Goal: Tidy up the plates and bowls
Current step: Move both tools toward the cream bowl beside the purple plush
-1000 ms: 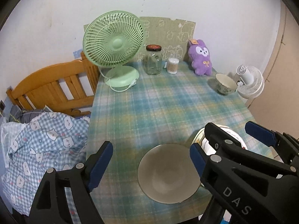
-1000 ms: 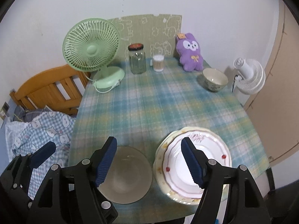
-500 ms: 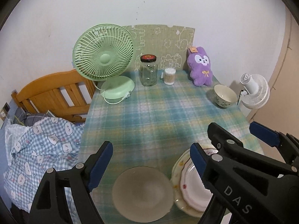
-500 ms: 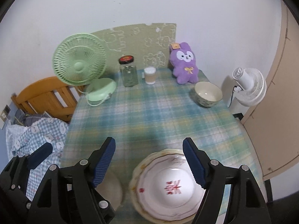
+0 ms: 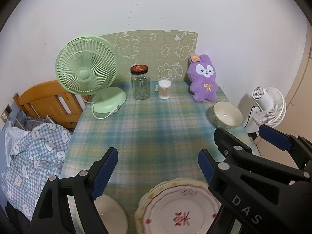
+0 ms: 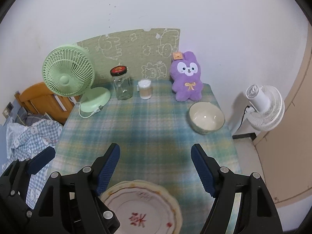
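A stack of cream plates (image 5: pixel 175 212) with red flower print lies at the near table edge, under my left gripper (image 5: pixel 157 165), which is open and empty. A plain beige dish (image 5: pixel 111 212) lies to the left of the stack, partly hidden by the left finger. A cream bowl (image 5: pixel 227 116) stands near the right table edge, in front of the purple toy. In the right wrist view my right gripper (image 6: pixel 155 156) stands open and empty above the plaid cloth, with the plate stack (image 6: pixel 142 208) below it and the bowl (image 6: pixel 206 117) ahead to the right.
Along the back of the plaid-covered table (image 5: pixel 156 128) stand a green fan (image 5: pixel 87 72), a glass jar (image 5: pixel 140 83), a cotton-swab tub (image 5: pixel 164 89) and a purple plush rabbit (image 5: pixel 203 80). A white fan (image 6: pixel 263 107) stands off the right edge. A wooden bed frame and checked bedding (image 5: pixel 33 152) lie to the left.
Both grippers have moved forward and to the right over the table. The plates slid to the bottom of both views, and the beige dish left the right wrist view. The bowl appears nearer.
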